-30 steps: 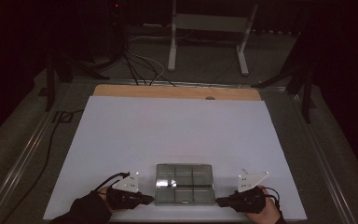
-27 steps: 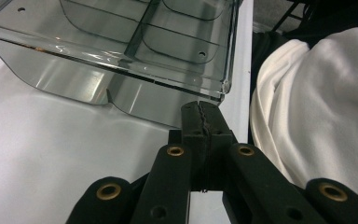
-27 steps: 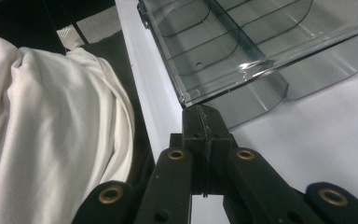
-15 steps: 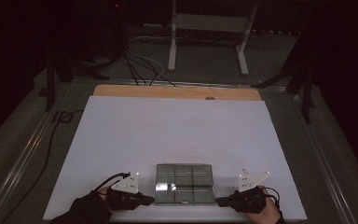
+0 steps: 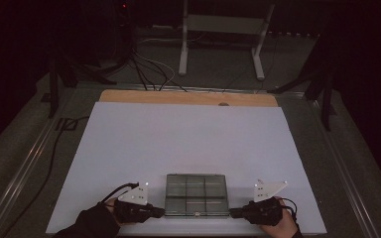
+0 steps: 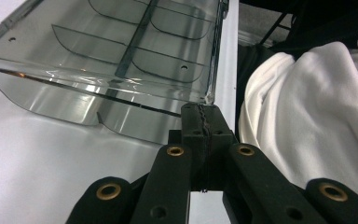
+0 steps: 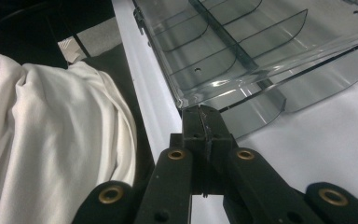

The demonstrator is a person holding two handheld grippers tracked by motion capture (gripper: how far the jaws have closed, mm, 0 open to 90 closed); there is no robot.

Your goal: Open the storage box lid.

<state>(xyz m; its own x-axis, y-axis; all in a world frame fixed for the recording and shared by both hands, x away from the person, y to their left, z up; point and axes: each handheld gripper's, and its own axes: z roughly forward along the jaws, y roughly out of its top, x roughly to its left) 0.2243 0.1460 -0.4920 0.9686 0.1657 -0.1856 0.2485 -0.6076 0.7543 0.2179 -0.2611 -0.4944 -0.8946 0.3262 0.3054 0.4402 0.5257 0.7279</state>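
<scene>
Two grippers, one per hand, both low at the near edge of the table. Left gripper [image 5: 162,212] at about 7 o'clock in the high view, jaws pressed together with nothing between them; in the left gripper view [image 6: 199,114] the closed tips sit right at the near corner of the clear compartment box [image 6: 121,60], touching it or just short, cannot tell which. Right gripper [image 5: 231,213] at about 5 o'clock, jaws likewise pressed together and empty; in the right gripper view [image 7: 204,116] the tips meet the box [image 7: 242,51] at its other near corner. Each gripper carries one grey three-cornered plate and one trailing cable.

One box [image 5: 197,195], lying flat at 6 o'clock between the two grippers, lid closed, transparent, with a long centre divider and curved cross walls; six compartments counted from above, all without contents as far as can be seen.

Surface: white board [image 5: 188,139], matte and bare, laid over a wooden tabletop [image 5: 178,97] whose strip shows at 12 o'clock. Box sits close to the board's near edge; wide free board toward 12, 10 and 2 o'clock.

Room: dark, grey floor, one white frame stand [image 5: 221,34] at 12 o'clock, cables [image 5: 149,74] on the floor at 11. White cloth [image 6: 317,121] lies beyond the near edge.
</scene>
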